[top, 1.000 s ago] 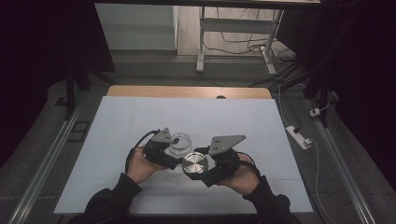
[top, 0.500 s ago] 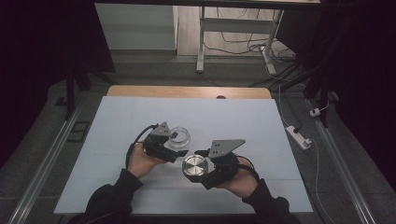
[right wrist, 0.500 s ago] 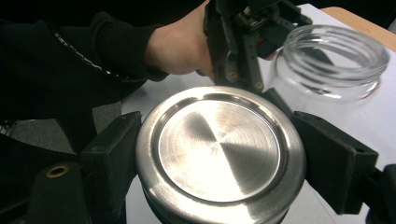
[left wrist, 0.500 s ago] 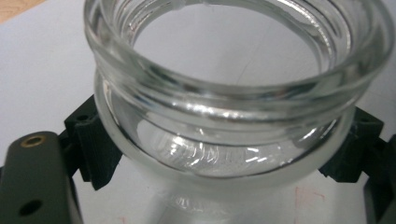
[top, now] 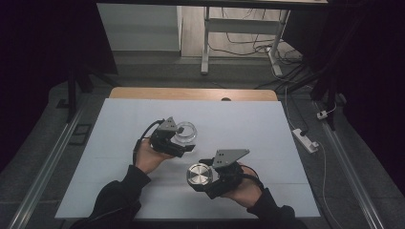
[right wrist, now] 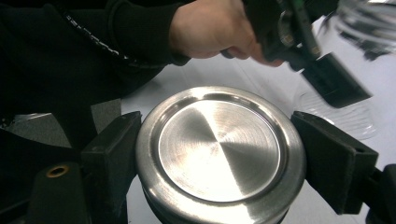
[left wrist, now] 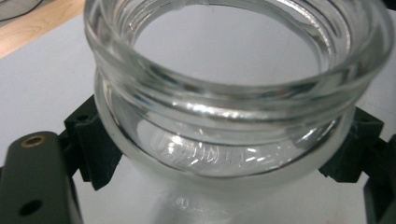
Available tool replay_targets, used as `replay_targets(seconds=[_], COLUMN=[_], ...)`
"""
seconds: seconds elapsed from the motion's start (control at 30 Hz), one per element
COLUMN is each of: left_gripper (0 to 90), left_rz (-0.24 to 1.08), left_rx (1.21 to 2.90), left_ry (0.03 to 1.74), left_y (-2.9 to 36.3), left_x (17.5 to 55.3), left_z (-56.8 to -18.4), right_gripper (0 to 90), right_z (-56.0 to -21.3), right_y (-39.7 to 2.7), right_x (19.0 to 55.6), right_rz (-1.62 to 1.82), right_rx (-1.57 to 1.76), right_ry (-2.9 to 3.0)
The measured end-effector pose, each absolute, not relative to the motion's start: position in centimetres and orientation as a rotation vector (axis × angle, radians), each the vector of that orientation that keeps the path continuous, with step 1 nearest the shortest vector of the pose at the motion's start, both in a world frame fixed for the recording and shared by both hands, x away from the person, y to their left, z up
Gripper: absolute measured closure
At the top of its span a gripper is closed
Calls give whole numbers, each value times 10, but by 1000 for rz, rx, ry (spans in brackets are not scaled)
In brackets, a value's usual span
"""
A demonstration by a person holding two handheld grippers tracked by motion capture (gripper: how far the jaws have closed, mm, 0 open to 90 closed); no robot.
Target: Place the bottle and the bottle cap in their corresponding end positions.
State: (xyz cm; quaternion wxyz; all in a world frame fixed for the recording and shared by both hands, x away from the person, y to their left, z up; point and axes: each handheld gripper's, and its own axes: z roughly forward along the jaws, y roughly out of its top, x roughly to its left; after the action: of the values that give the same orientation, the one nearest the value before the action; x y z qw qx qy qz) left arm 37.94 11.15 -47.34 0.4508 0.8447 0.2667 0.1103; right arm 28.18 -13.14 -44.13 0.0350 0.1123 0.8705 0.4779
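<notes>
Glass jar point(top: 185, 132) up in the left gripper point(top: 184, 141), its jaws clamped on either side of the body just below the neck, mouth open, and the left gripper view looks straight into it. Over on the other side, the right gripper point(top: 199, 175) is clenched on the metal lid point(top: 199, 175), one jaw pressing each side of its rim, brushed top facing up. Jar and lid sit well apart, the lid nearer the person and off to the right of the jar, both above the white table point(top: 248, 124).

How will these handle? That jar point(left wrist: 233, 107) is thick-walled clear glass: stiff, not light for its size, smooth and slippery against hard pads, and it will chip or crack if it slips and strikes the table. The grip spot looks sensible to me, since the bulge under the threaded neck gives the jaws a shoulder to sit beneath. Squeezing harder won't help much; keeping it upright will.

The lid point(right wrist: 219, 151) is rigid steel, light, with a rounded polished edge, so it could pivot between two pads if pushed off-centre. Holding across the full width, as now, is the best purchase, leaving the threaded underside free.
</notes>
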Motion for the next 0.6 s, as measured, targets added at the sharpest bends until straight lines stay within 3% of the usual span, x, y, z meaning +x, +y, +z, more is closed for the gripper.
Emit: replay_targets(seconds=[0.6], left_gripper=[159], left_rz=[280], left_rx=[2082], left_ry=[660], left_y=[95], left_x=[405], left_z=[-484], right_gripper=[189], right_z=[-473], right_y=[-125], right_x=[283], right_rz=[1413], right_rx=[375], right_ry=[2694])
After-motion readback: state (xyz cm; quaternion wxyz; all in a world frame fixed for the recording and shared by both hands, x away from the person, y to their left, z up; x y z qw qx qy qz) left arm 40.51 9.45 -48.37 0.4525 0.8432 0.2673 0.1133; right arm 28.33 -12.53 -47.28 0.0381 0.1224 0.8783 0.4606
